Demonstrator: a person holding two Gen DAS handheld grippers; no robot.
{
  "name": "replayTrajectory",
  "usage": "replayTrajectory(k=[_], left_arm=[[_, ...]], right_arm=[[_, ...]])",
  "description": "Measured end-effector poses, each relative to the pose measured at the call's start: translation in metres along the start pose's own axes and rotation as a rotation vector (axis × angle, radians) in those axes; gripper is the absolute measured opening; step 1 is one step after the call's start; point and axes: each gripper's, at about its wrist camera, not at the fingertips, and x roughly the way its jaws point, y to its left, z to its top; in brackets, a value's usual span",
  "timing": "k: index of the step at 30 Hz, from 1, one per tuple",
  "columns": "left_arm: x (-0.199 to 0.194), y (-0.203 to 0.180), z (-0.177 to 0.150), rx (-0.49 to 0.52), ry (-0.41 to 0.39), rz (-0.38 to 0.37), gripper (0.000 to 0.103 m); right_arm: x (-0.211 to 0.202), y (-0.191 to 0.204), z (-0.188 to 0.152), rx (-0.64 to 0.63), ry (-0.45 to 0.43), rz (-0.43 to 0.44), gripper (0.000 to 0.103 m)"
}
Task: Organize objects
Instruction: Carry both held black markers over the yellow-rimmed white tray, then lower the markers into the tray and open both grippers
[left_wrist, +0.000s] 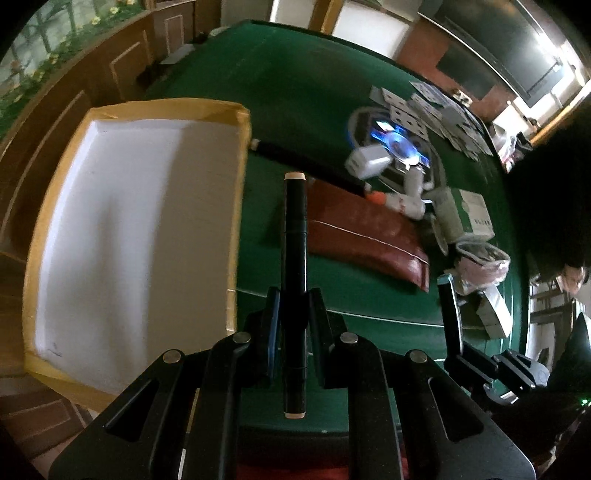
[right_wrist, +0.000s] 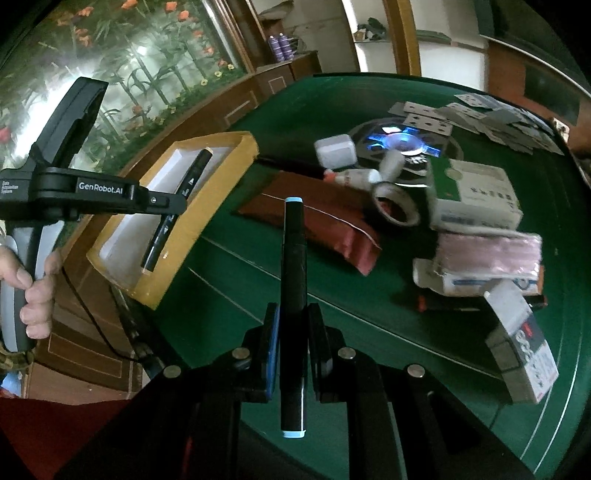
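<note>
**A:** Where is each marker sitting right now?

**B:** The left gripper (left_wrist: 294, 295) is pinching a black marker with cream end caps (left_wrist: 294, 258) between nearly closed jaws, gripping it around the middle so it is sticking out along the fingers. In the right wrist view that marker is hanging over the yellow-rimmed tray (right_wrist: 177, 236) — above the white floor, not yet resting on it, as far as I can judge. The right gripper (right_wrist: 293, 328) is clamping a black marker with blue end caps (right_wrist: 293, 295) the same way, over the green table (right_wrist: 332, 295), beside the red pouch (right_wrist: 321, 218).

**A:** So the step in hand is dropping them into the tray?

**B:** That is how I am reading it. For the left one, I would be lowering it close to the tray floor and lining it up along the tray's long side before opening, so it is not rolling or bouncing against the rim.

**A:** And the right?

**B:** Keeping it clear of the left gripper while waiting, then bringing it in over the near rim — setting it down parallel to the first marker, just beside it.
</note>
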Motion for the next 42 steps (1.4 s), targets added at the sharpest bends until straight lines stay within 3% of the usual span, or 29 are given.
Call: replayTrajectory(k=[22,28,42], left_arm=[[-0.002,0.104,0.012,-0.074,-0.007,0.095,0.014],[0.01,0.123,0.017,-0.078,0.024,0.082,0.014],[0.04,0.133,0.015,-0.029,0.116,-0.05,0.014]], right_arm=[[0.053,0.085,0.075,-0.03,0.008,0.13,0.013],[0.079,0.103,0.113,0.068,0.028,0.191,0.013],[0.178,0.113,0.172,0.291,0.126,0.111,0.013]])
